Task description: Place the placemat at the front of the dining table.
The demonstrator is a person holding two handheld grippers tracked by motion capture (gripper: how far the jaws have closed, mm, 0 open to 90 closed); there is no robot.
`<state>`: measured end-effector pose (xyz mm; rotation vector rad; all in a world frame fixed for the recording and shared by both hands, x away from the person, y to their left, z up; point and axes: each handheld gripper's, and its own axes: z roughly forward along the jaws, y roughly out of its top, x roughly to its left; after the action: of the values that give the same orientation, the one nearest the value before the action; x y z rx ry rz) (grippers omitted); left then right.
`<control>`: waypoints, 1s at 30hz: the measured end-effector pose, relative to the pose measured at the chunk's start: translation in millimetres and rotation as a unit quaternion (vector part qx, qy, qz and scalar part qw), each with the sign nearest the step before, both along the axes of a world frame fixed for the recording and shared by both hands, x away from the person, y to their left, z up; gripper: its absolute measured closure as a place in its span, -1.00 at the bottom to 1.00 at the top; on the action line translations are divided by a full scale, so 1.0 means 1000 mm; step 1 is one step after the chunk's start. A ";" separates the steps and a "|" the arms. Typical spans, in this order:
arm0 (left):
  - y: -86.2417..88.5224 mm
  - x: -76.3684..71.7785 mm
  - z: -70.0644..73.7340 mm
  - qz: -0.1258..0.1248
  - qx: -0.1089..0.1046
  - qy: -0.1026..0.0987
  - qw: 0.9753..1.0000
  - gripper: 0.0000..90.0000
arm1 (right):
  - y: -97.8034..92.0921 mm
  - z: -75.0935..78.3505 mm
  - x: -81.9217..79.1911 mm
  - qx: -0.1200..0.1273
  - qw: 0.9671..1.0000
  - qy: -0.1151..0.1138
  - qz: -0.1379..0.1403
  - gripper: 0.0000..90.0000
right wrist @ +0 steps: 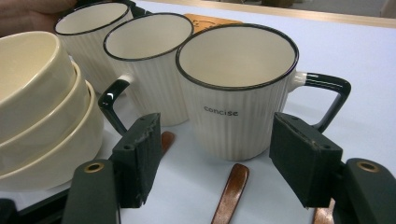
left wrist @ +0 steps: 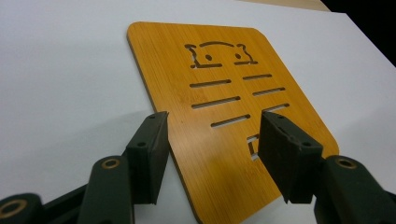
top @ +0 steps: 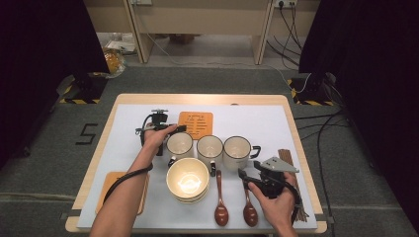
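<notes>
I find my left gripper (top: 179, 129) in the upper middle of the high view, held at the left edge of the orange bamboo trivet (top: 195, 124). In the left gripper view its jaws stand wide open over the trivet (left wrist: 224, 121), one jaw above the board's left edge and the other above its lower right part, near the cut slots. They are released and grasp nothing; I cannot tell whether the tips touch the board.

My right gripper (top: 242, 174) sits in the lower right of the high view, just in front of the rightmost mug (top: 237, 152). In the right gripper view its jaws are also spread wide, with the "concise" mug (right wrist: 238, 93) centred between them and farther off; neither pad touches its ribbed wall. They hold nothing.

I note two more mugs: the middle mug (right wrist: 149, 60) and the left mug (right wrist: 93, 32) in the upper left of that frame. The stacked cream bowls (right wrist: 42, 112) fill its left edge. Two brown wooden spoons (top: 221, 200) lie in the lower middle of the high view, their handles reaching toward the mugs. A bundle of chopsticks (top: 287, 157) lies at the table's right edge, beside my right hand (top: 276, 205).
</notes>
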<state>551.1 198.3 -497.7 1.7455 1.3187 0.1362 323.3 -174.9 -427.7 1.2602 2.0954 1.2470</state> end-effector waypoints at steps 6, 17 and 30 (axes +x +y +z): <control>-0.002 0.002 0.000 -0.003 0.002 0.000 1.000 -0.05 | 0.000 0.000 0.000 0.000 1.000 0.000 -0.001 -0.24; -0.001 0.002 0.000 -0.009 0.003 -0.003 1.000 -0.06 | 0.001 0.000 0.000 -0.001 1.000 0.001 0.000 -0.24; -0.003 0.004 0.000 -0.019 0.011 -0.007 1.000 -0.06 | 0.001 -0.001 0.001 -0.003 1.000 -0.001 0.000 -0.24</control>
<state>555.4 195.5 -497.4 1.7844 1.2781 0.1409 324.0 -174.0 -428.3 1.2554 2.0964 1.2402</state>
